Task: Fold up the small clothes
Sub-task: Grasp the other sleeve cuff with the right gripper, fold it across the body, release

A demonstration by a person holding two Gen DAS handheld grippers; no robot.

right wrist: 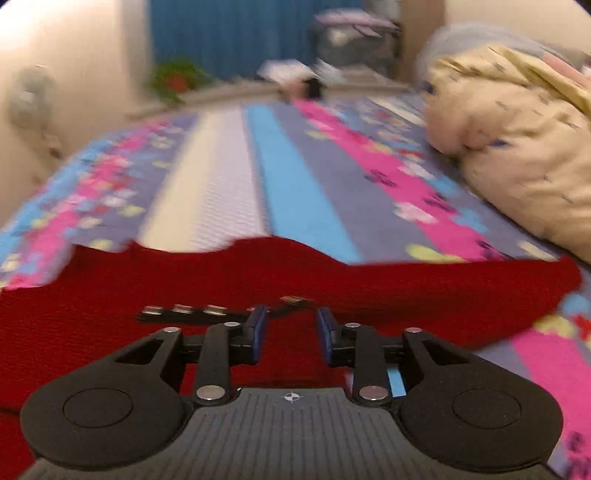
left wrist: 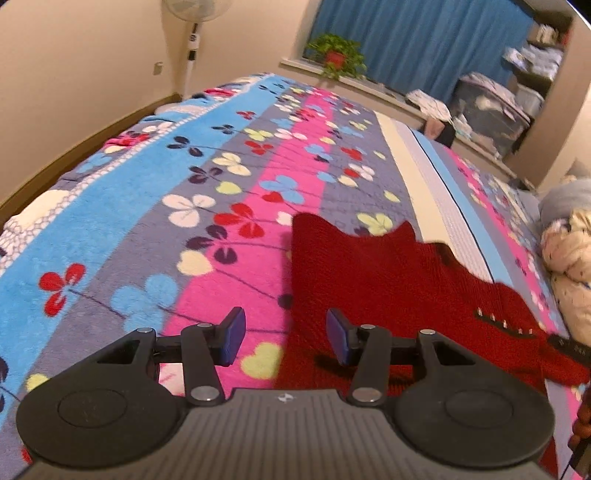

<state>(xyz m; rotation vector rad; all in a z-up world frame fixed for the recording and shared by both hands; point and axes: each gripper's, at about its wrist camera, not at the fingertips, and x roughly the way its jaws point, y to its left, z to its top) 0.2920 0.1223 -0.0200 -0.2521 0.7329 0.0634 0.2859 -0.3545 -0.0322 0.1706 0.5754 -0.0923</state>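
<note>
A small dark red knitted top [left wrist: 388, 280] lies flat on the flowery striped fleece blanket [left wrist: 155, 206], and the left gripper [left wrist: 286, 334] and right gripper [right wrist: 290, 330] hang over it, both open and holding nothing.

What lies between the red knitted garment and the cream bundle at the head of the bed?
Only bare flowered bedspread, seen in the right wrist view: nothing rests between the red garment and the cream bundle.

floral blanket [left wrist: 192, 177] | potted plant [left wrist: 338, 55] | fan [left wrist: 194, 22] | blue curtain [left wrist: 424, 40] | cream bundle, maybe bedding [right wrist: 517, 140]
</note>
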